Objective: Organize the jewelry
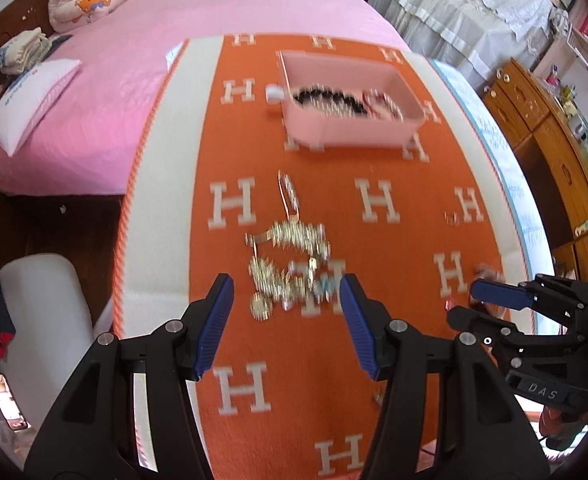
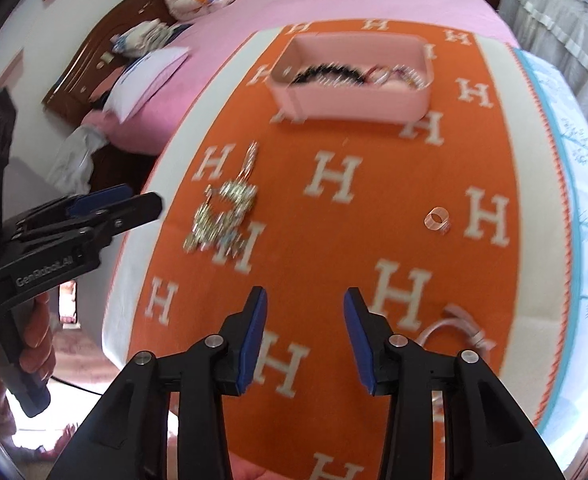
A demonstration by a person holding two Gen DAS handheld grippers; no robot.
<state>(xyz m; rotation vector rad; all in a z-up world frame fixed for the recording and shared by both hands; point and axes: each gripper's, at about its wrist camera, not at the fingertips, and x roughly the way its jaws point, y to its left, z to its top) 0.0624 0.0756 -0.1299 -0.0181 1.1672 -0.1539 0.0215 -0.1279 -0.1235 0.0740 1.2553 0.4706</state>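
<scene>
Both frames are motion-blurred, so fine detail is soft. Left gripper (image 1: 286, 300): jaws spread wide, nothing between the pads, hovering low over the orange blanket (image 1: 394, 240) with white H letters. The tangled pile of silver jewelry (image 1: 290, 264) lies just ahead of its fingertips, roughly centred in the gap and a bit toward the left finger; whether the pads touch any chain I can't tell. A loose looped strand (image 1: 288, 196) runs from that pile farther ahead. The pink tray (image 1: 318, 128) sits well beyond the pile, ahead and slightly right of the left gripper, holding a dark beaded string (image 1: 330, 100) and some reddish pieces I can't resolve. A small white knob-like object (image 1: 275, 94) is at the tray's left wall. Right gripper (image 2: 305, 336): jaws also apart, empty, over bare blanket. From its camera the same pile sits ahead and to the left, well apart from its fingertips and close to the left gripper's tips, seen side-on at the left edge. A small clear pinkish ring (image 2: 437, 220) lies ahead and right of the right gripper, apart from it. A pale bracelet-like loop (image 2: 458, 328) lies just beside the right finger, on its outer side. The tray is far ahead, nearly straight on.
</scene>
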